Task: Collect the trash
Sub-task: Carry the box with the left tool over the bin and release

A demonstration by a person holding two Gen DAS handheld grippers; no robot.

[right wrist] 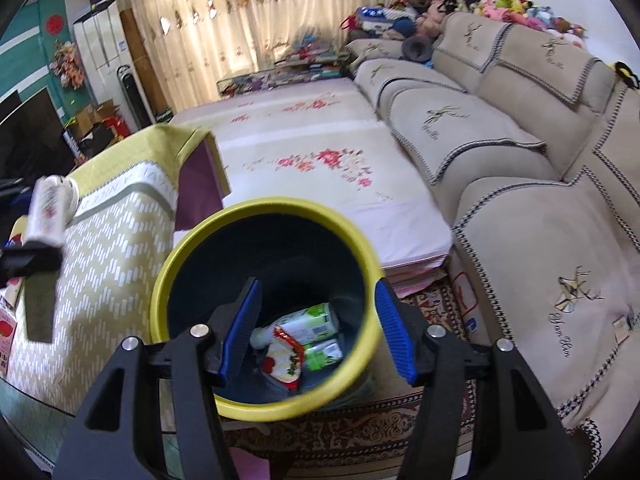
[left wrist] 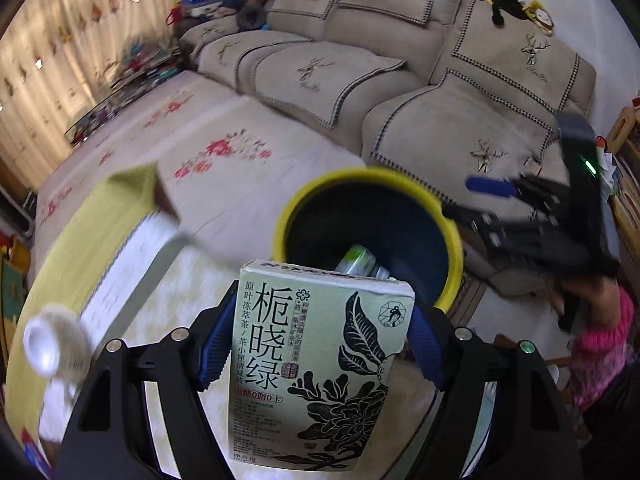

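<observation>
Pinching the tea box (left wrist: pixel 316 364) by its side walls just short of the bin (left wrist: pixel 454 276), the left gripper (left wrist: pixel 320 344) carries light, crushable card, while the right gripper (right wrist: pixel 316 324) hangs wide open over the bin.

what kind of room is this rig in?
Most likely a home living room. A beige sectional sofa with embroidered covers lines one side, long patterned curtains hang at the back, and a pile of plush toys sits behind the sofa. A yellow-rimmed trash bin stands on the rug.
</observation>
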